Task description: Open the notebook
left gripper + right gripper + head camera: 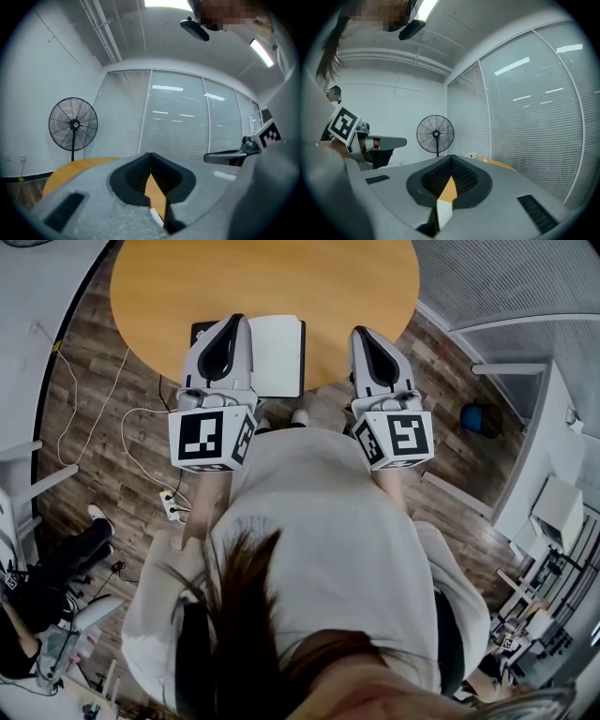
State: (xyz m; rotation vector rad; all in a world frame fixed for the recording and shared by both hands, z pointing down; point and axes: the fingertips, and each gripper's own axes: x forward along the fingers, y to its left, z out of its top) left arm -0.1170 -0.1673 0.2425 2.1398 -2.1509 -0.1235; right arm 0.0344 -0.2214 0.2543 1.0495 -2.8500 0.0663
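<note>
A round orange desk (pixel 262 287) stands on a dark wood-plank floor (pixel 103 399). A black pedestal fan (pixel 73 125) stands by a white wall (pixel 42 70), beside glass panels with blinds (pixel 178 122), under ceiling strip lights (pixel 261 52).

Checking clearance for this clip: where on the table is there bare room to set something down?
The table is bare beyond the notebook, out to its far rim, and at both sides. Crowded only at the near edge: left gripper over the notebook, right gripper beside it.
</note>
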